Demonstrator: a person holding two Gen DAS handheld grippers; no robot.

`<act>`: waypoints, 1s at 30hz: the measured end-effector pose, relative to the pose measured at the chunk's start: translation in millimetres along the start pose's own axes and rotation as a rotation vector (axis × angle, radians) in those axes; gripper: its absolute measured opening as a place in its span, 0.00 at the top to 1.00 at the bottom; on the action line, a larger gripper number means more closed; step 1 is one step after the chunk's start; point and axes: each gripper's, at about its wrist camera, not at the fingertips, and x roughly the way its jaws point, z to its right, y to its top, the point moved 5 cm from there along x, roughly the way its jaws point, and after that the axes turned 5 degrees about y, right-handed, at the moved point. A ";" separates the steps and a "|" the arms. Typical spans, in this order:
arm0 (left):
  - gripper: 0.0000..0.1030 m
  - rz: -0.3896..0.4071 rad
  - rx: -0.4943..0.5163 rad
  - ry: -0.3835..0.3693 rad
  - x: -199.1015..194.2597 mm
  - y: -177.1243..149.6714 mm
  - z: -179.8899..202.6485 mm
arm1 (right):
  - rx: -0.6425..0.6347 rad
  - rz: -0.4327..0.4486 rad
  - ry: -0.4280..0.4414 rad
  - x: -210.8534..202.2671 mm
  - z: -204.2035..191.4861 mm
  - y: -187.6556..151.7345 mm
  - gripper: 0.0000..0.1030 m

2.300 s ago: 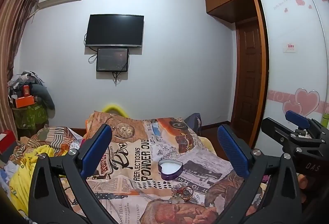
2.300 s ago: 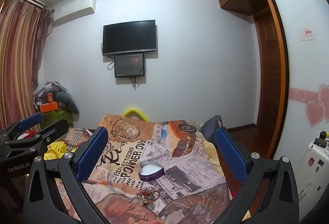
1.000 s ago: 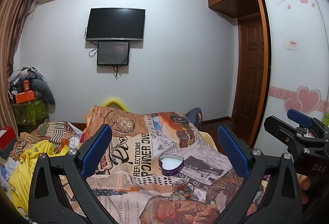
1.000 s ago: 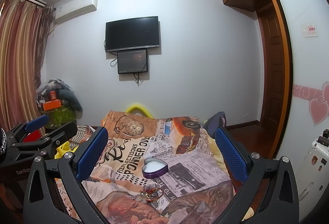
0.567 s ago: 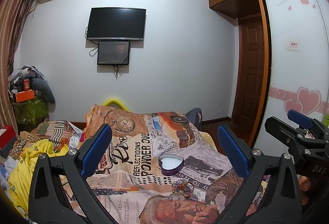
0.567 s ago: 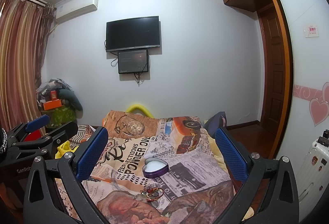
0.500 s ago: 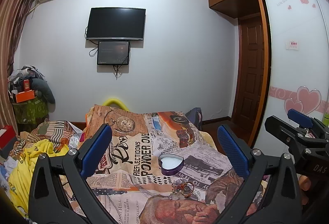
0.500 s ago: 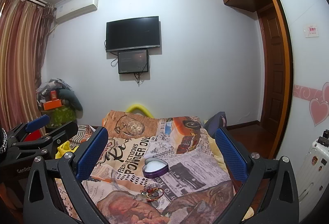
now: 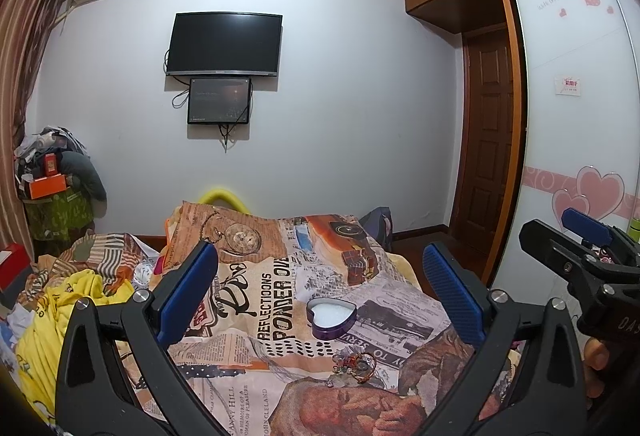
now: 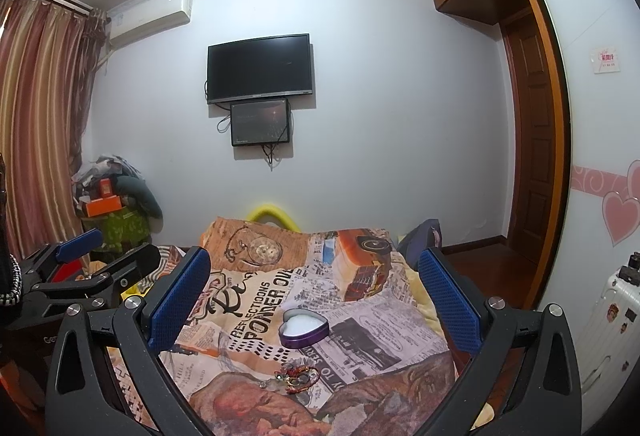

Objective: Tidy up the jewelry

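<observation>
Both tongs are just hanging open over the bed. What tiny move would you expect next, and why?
Probably the right tongs dip toward the jewelry pile. It lies loose on the blanket, just nearer than the open heart-shaped tin, which looks empty. Both tongs, left too, are open and hold nothing, so a pickup seems first.

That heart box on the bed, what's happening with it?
A person holds two grippers, the left gripper and the right gripper, above the bed. Both have their jaws wide open and hold nothing. The purple heart box sits open on the printed blanket, and a small pile of jewelry lies just in front of it, not yet in the box. Nothing is being touched.
</observation>
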 end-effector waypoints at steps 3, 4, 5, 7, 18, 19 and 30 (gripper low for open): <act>0.00 0.000 0.001 0.001 0.3 0.0 0.2 | 0.002 -0.001 0.001 0.1 0.2 0.5 0.00; 0.00 -0.001 0.001 0.000 0.8 0.3 -0.1 | 0.001 -0.001 0.001 0.1 0.2 0.2 0.00; 0.00 -0.001 0.001 0.000 0.5 0.1 -0.1 | 0.001 0.000 0.001 0.1 0.1 0.0 0.00; 0.00 -0.001 0.001 0.000 0.7 -0.1 -0.2 | 0.001 -0.002 0.001 0.3 -0.1 -0.1 0.00; 0.00 -0.031 -0.002 0.003 10.8 -3.8 -1.9 | 0.005 -0.029 0.002 11.2 6.0 -6.5 0.00; 0.00 -0.038 -0.001 0.004 14.4 -4.2 -1.6 | 0.006 -0.036 0.001 13.8 6.9 -7.9 0.00; 0.00 -0.206 0.020 0.029 75.4 -36.0 -11.8 | 0.006 -0.176 -0.069 54.6 30.6 -44.9 0.00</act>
